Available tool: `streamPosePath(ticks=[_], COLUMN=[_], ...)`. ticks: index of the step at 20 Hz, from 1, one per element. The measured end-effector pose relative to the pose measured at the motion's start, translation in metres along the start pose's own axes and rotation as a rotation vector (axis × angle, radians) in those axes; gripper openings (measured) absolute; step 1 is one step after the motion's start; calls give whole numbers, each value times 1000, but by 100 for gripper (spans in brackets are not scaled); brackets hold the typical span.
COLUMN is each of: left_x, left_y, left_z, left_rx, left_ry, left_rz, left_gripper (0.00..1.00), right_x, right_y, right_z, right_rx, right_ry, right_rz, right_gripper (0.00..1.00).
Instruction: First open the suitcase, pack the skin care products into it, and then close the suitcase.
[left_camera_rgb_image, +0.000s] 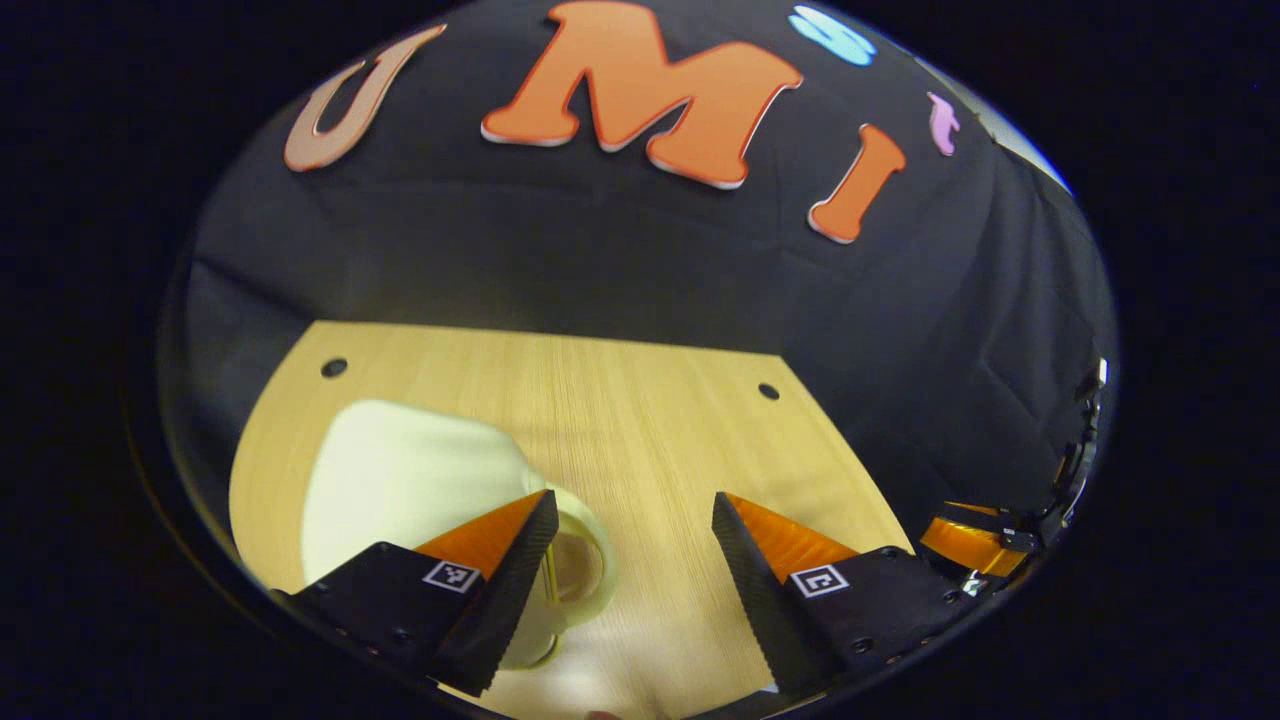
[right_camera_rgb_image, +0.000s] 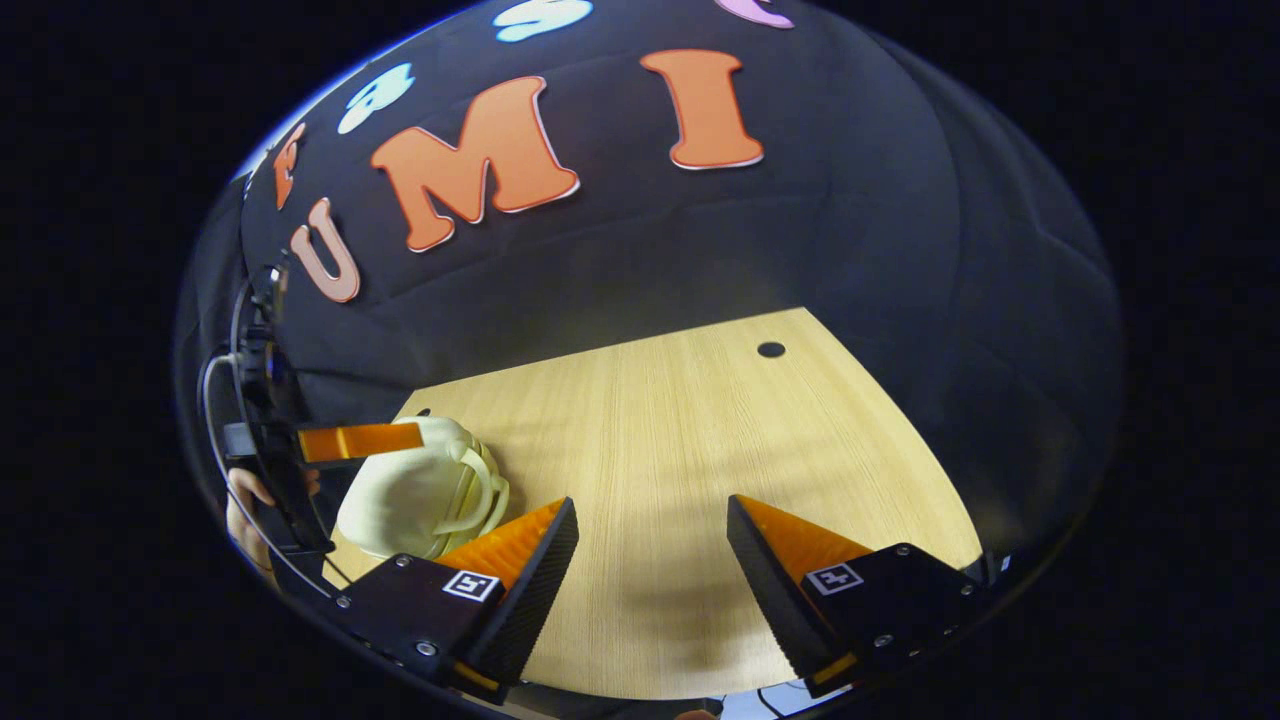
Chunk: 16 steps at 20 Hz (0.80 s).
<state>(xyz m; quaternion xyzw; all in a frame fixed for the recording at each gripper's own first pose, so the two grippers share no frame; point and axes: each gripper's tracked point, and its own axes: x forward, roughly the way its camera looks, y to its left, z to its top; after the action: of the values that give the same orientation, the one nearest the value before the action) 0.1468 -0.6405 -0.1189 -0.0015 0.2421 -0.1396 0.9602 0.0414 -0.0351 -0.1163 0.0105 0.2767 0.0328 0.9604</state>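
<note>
When looking along the left gripper (left_camera_rgb_image: 632, 497), can see its tongs released, spread wide with only bare wooden table (left_camera_rgb_image: 640, 400) between them. Can find the pale suitcase (left_camera_rgb_image: 410, 470) at lower left of the left gripper view, partly hidden behind the left-side finger, with its handle (left_camera_rgb_image: 590, 570) turned toward frame centre. Seems held so in order to keep the handle side within reach of the spread fingers. Touching or just beside: cannot tell.

Looking along the right gripper (right_camera_rgb_image: 652, 502), can see it also released, wide apart, grasping nothing, hanging over bare table at bottom centre. Probably kept aside to leave room around the suitcase. Can see the same suitcase at left of the right gripper view, with both shells together, so looks closed, just under the left gripper and near the hand (right_camera_rgb_image: 245, 500) holding it at far left edge.

Cannot tell what is inside. Fits equally a case waiting to be opened and a case packed and shut again.
</note>
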Motion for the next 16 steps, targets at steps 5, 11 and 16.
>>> streamPosePath(ticks=[5, 11, 16], left_x=[-53, -50, -58], left_y=[9, 5, 14], left_z=[52, 44, 44], left_rx=[62, 59, 49], left_ry=[-327, -596, -602], left_rz=[146, 332, 307], left_gripper=[97, 97, 97], right_x=[-21, -52, -65], right_y=[28, 49, 53], right_z=[57, 90, 70], right_rx=[-12, -56, -105], right_ry=[-214, -431, -440], right_rz=[-42, -62, -83], right_gripper=[96, 95, 100])
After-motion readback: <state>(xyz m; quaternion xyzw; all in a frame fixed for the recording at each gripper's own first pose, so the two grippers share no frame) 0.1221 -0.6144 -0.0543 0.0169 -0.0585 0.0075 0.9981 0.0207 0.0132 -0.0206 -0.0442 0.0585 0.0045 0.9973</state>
